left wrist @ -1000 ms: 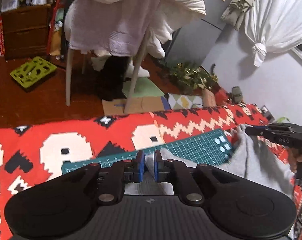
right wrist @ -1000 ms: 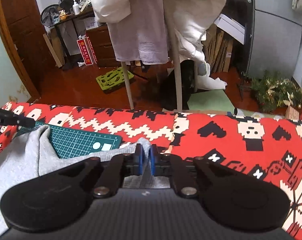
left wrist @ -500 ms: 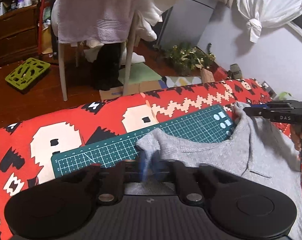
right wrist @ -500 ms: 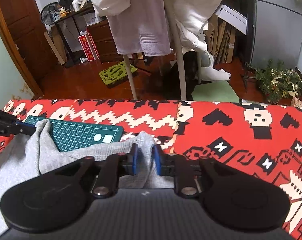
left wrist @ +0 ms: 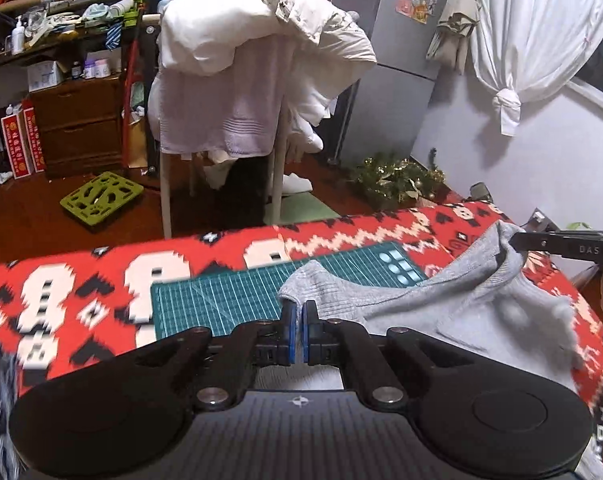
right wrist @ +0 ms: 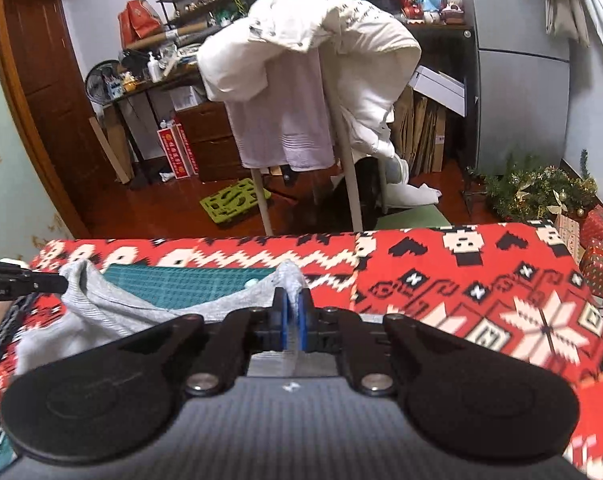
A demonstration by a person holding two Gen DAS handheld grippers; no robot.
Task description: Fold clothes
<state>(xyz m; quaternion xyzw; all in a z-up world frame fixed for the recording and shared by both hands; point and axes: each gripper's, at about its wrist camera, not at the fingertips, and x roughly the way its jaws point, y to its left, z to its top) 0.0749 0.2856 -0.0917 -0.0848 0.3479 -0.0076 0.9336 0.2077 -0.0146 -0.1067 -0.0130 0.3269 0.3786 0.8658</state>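
Sagging between two pinch points, the grey garment (left wrist: 453, 300) hangs over the near part of the red patterned blanket (left wrist: 81, 280), its ribbed upper edge stretched across the green cutting mat (left wrist: 221, 300) that lies on the blanket toward its far edge. The left gripper (left wrist: 300, 320) has its blue-padded jaws clenched on one corner of that edge, a small peak of grey cloth standing up just beyond the pads. The right gripper (right wrist: 291, 312) is clamped on the other corner in the same way, with a fold of fabric poking up between its pads. In the left wrist view the right gripper's black fingers come in from the right edge, biting the cloth at its high point, and the body of the garment droops in a hollow below the taut edge; a bit of a hand shows at the far right. In the right wrist view the left gripper's tip meets the grey cloth at the left edge. Beyond the blanket's far edge the wooden floor holds a lime-green perforated tray (right wrist: 235, 202) and a chair (left wrist: 277, 176) heaped with white laundry (left wrist: 253, 64). A grey refrigerator (left wrist: 393, 64) stands behind it, with a knotted white curtain (left wrist: 533, 40) to the right and a tinsel garland (right wrist: 537, 190) on the floor near the wall.
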